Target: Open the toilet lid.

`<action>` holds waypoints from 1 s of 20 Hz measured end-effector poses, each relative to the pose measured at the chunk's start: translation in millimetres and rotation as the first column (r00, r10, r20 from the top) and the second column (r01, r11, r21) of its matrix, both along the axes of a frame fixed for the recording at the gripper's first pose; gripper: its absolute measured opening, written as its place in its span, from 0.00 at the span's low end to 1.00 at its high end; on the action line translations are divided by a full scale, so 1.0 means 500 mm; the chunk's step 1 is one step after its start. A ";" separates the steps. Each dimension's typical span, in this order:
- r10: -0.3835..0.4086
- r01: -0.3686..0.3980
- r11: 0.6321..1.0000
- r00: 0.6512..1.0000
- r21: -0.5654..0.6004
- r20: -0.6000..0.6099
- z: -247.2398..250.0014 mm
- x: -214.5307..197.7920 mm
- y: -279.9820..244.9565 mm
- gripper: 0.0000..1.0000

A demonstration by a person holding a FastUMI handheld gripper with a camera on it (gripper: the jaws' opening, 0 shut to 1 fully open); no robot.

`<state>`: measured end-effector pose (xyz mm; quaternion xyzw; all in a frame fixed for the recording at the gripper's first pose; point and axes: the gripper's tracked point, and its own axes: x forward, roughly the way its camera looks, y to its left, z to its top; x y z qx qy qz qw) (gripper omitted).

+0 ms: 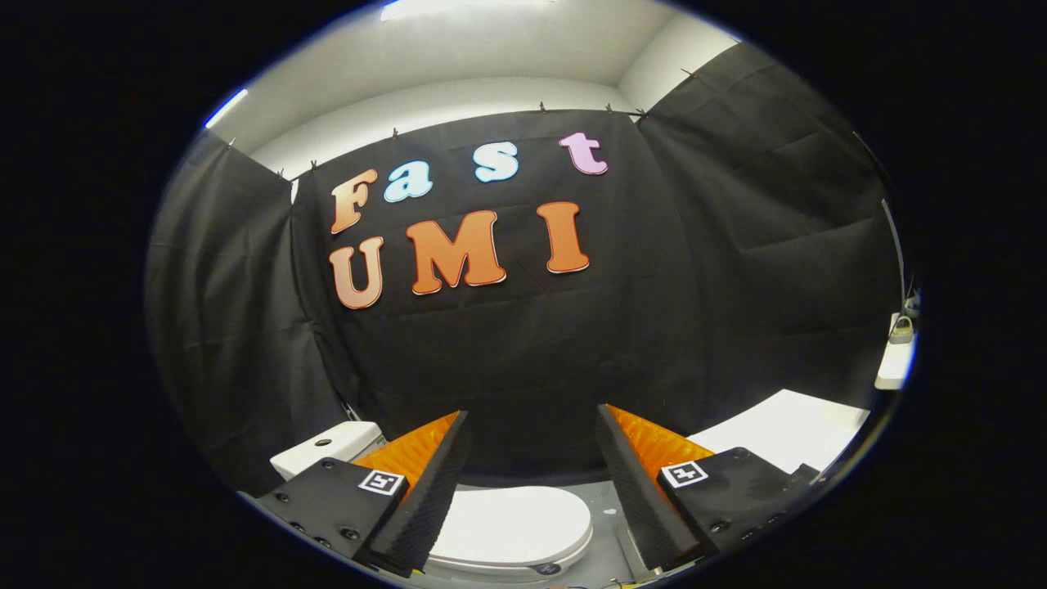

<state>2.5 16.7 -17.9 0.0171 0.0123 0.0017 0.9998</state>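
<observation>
Spread tongs [532, 458] — seemingly above closed lid [511, 523]

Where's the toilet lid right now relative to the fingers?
In the gripper view the toilet lid lies closed, low between the open gripper fingers and slightly left, untouched, with the cistern behind the left finger.

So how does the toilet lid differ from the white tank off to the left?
The toilet lid is a flat, rounded oval lying closed; the tank is a boxy block standing higher. The lid sits below, between the open fingers of the gripper; the tank lies outside them, beside the left finger. Both are glossy white.
</observation>
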 end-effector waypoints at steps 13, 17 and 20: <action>-0.081 0.096 0.987 0.990 0.130 -0.113 -0.187 0.009 0.026 0.98; -0.108 0.138 0.978 0.977 0.159 -0.184 -0.285 0.016 0.016 0.98; -0.126 0.171 0.967 0.965 0.191 -0.229 -0.355 0.026 0.007 0.99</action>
